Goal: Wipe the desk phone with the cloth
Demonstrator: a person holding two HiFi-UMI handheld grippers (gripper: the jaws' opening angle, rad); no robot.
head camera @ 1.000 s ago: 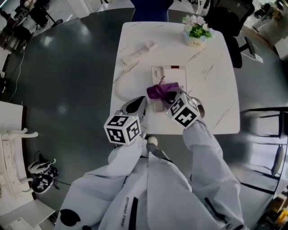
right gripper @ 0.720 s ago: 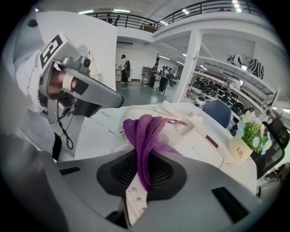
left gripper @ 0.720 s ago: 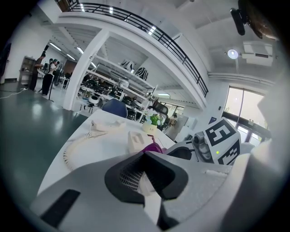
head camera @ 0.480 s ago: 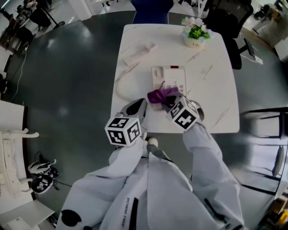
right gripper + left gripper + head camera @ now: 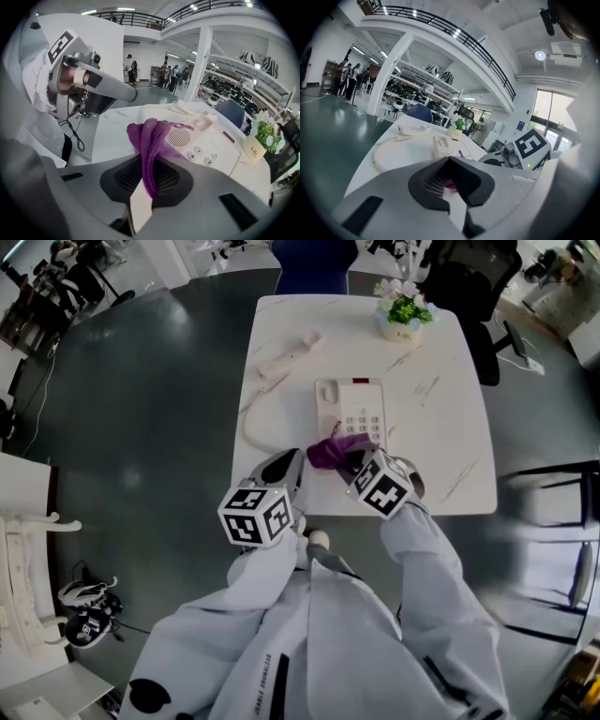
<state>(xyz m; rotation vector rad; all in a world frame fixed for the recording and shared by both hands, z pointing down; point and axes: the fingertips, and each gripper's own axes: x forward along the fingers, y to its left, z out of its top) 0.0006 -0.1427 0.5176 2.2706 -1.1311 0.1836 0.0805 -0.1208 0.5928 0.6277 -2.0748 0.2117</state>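
Mid-wipe, my right tongs (image 5: 149, 183) pinch the cloth (image 5: 330, 452) at the phone (image 5: 356, 409), left tongs (image 5: 449, 182) closed empty; next I'd sweep across the keys (image 5: 206, 157)

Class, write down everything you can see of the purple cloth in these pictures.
The cloth is purple, with a knitted, open-weave look, soft and bunched into folds. One end is pinched between the closed jaws of the right gripper. The rest rises from them and droops forward, seemingly resting on the near end of the desk phone beside its speaker grille. The head view shows it as a crumpled bundle over that end of the phone, on the white table.
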